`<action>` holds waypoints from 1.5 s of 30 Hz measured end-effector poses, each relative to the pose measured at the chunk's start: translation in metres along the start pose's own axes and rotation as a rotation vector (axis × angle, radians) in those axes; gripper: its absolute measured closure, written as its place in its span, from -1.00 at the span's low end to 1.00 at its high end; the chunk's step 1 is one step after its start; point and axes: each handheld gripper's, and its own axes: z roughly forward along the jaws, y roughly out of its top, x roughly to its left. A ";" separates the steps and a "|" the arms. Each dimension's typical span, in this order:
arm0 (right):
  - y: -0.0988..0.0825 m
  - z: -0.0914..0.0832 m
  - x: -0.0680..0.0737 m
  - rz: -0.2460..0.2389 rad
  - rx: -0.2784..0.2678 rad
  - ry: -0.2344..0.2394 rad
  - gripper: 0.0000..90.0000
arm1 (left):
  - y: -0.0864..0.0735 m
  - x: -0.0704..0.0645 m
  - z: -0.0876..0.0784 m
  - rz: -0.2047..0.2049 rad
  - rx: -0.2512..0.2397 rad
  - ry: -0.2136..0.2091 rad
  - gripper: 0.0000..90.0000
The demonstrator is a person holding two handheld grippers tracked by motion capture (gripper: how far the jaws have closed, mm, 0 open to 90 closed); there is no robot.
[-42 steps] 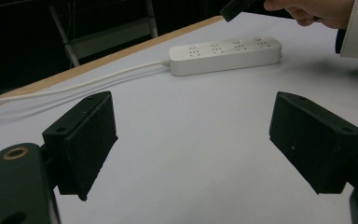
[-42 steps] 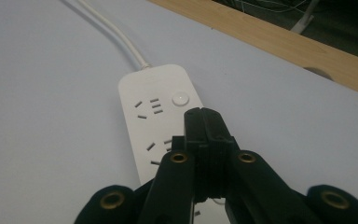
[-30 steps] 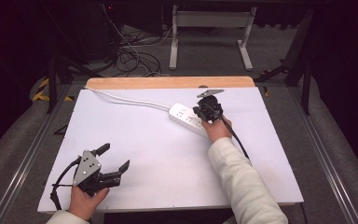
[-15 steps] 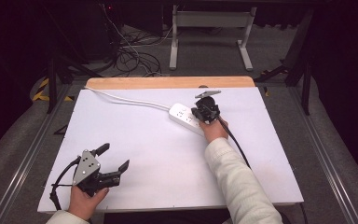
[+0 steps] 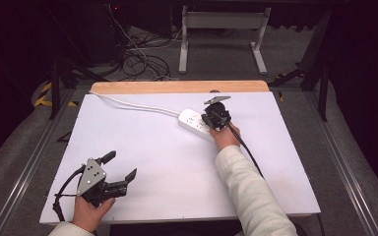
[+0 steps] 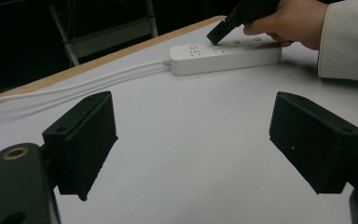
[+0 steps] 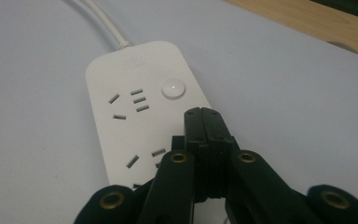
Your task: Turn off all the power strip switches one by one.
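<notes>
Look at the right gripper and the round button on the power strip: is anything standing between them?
Nothing visible does. The right gripper, jaws pressed together, hangs over the power strip just short of the button, with bare white casing between tip and button. The left gripper sits far off, open.

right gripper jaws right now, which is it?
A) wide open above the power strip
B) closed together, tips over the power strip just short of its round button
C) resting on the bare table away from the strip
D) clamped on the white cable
B: in the right gripper view the right gripper has its two black jaws pressed together with nothing between them, tips over the white power strip just short of the round button.
</notes>
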 end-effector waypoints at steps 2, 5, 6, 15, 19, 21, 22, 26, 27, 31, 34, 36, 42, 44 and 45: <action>0.000 0.000 0.000 -0.002 0.003 -0.006 1.00 | 0.000 0.000 0.000 0.001 0.000 0.000 -0.66; 0.000 0.001 0.001 -0.007 0.007 -0.007 1.00 | 0.000 0.000 0.000 0.001 0.000 0.000 -0.66; 0.000 0.001 0.001 -0.005 0.006 -0.008 1.00 | 0.000 0.000 0.000 0.001 0.000 0.000 -0.66; 0.001 0.001 0.002 0.000 0.012 -0.011 1.00 | 0.000 0.000 0.000 0.002 0.000 -0.001 -0.66; 0.001 0.001 0.001 0.000 0.013 -0.008 1.00 | 0.000 -0.001 0.000 0.002 -0.001 -0.002 -0.66; 0.001 0.002 0.001 0.004 0.017 -0.006 1.00 | 0.000 -0.001 0.000 0.008 0.001 -0.002 -0.66; 0.001 0.002 0.001 0.004 0.021 -0.008 1.00 | 0.000 -0.001 0.000 0.010 0.001 -0.002 -0.66; 0.001 0.003 0.002 0.001 0.019 -0.010 1.00 | 0.000 -0.001 0.000 0.007 -0.001 -0.001 -0.66; 0.002 0.002 0.002 0.000 0.018 -0.011 1.00 | 0.000 -0.001 0.000 0.004 -0.001 -0.002 -0.66; 0.011 -0.012 0.003 0.023 -0.047 0.028 1.00 | 0.000 0.001 0.000 -0.004 -0.006 0.000 -0.66; 0.019 -0.022 0.004 0.020 -0.110 0.028 1.00 | 0.000 0.002 0.001 0.002 0.003 -0.004 -0.66; 0.021 -0.024 0.003 0.021 -0.110 0.025 1.00 | 0.000 0.000 0.001 0.004 -0.002 -0.002 -0.66; 0.039 -0.026 0.011 0.012 -0.099 0.023 1.00 | 0.000 0.001 0.000 -0.003 -0.003 -0.002 -0.66; 0.044 -0.023 0.016 -0.005 -0.098 0.018 1.00 | 0.000 0.001 -0.001 -0.003 -0.005 -0.002 -0.66; 0.046 -0.020 0.018 -0.007 -0.096 0.018 1.00 | 0.000 0.001 -0.001 -0.002 -0.005 -0.001 -0.66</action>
